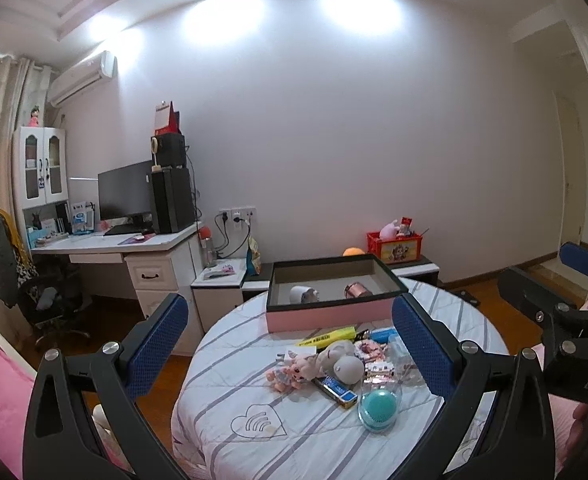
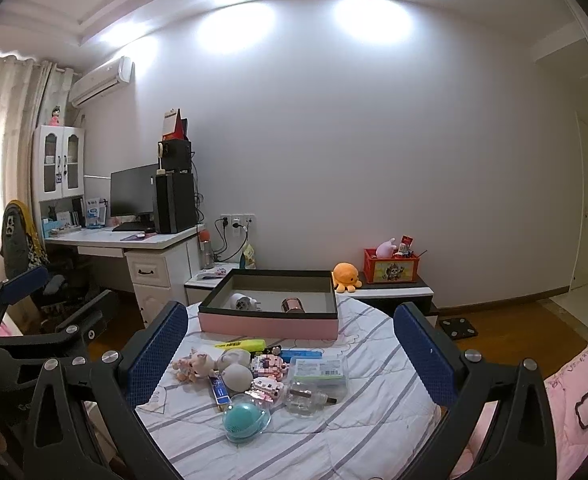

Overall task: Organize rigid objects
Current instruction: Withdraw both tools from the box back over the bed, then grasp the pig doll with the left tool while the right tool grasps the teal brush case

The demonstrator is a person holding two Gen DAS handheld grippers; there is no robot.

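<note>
Table (image 2: 334,432): round, striped cloth over it; carries everything the task concerns.

Box (image 2: 267,326): pink-sided, dark rim, open top, at 12 o'clock on the table. Likely the collecting bin, set at the far edge so the near cloth stays free for sorting. Already inside: a white item (image 2: 242,303) at left and a copper cylinder (image 2: 292,305) at right, apart from each other.

Pile, table centre, just short of the box: yellow marker (image 2: 241,345) nearest the box, clear case (image 2: 320,369) at 3 o'clock, teal ball (image 2: 241,419) in a clear shell at 6 o'clock, small glass bottle (image 2: 308,398) just beside it. Plush toys are mixed in; judged soft, so probably not for the box.

Left hand-held gripper (image 1: 289,346): fingers spread wide, nothing between them, hovering short of the pile.

Right hand-held gripper (image 2: 289,354): likewise fully spread and empty, framing the pile.
</note>
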